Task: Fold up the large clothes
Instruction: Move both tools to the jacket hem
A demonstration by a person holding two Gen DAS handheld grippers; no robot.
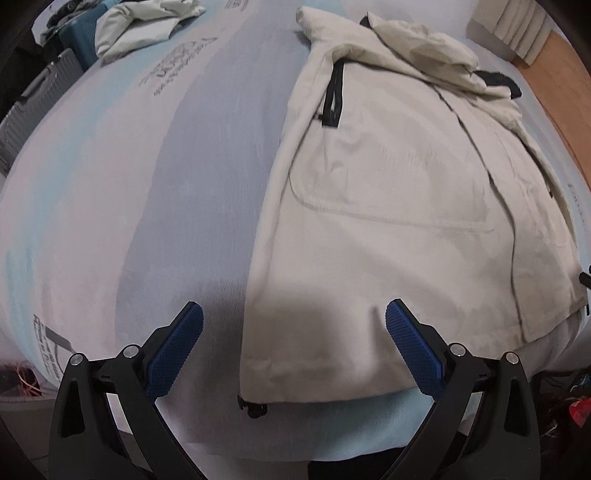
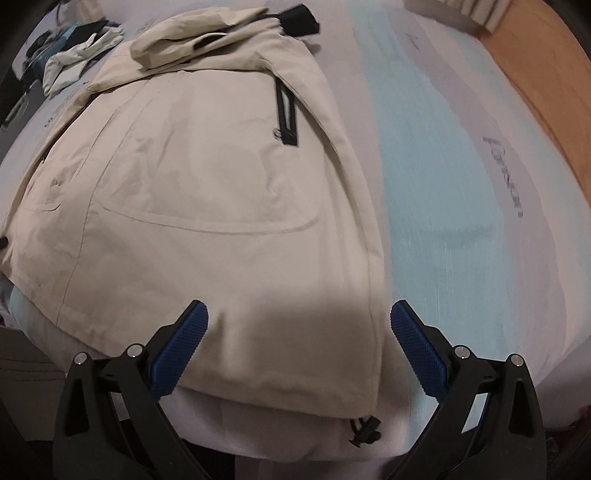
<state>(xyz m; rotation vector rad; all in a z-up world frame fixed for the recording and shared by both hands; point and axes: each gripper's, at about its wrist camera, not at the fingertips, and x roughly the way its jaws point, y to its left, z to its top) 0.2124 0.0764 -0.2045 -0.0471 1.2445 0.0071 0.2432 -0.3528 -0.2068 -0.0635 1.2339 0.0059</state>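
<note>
- The beige jacket [image 1: 388,206] lies spread flat on a mattress [image 1: 177,177], front side up, with its hem at the near edge and its hood [image 1: 417,44] bunched at the far end.
- A black vertical chest zipper [image 1: 332,99] sits on one front panel; the right wrist view shows a matching zipper [image 2: 286,110] on the other panel.
- A curved pocket seam [image 2: 210,221] runs across the lower front of the jacket.
- A black drawcord toggle [image 1: 253,408] hangs at one hem corner; another toggle [image 2: 364,430] hangs at the opposite corner.
- The left gripper [image 1: 293,328] hovers just above the hem near its corner, jaws spread wide, grasping nothing.
- The right gripper [image 2: 299,328] hovers above the other hem corner, likewise released and empty.
- The mattress cover has pale blue, grey and white bands with printed lettering [image 2: 506,177].
- A second pale garment [image 1: 144,26] lies crumpled at the far corner of the mattress, well apart from the jacket.
- A wooden floor [image 2: 546,74] shows beyond the mattress.
</note>
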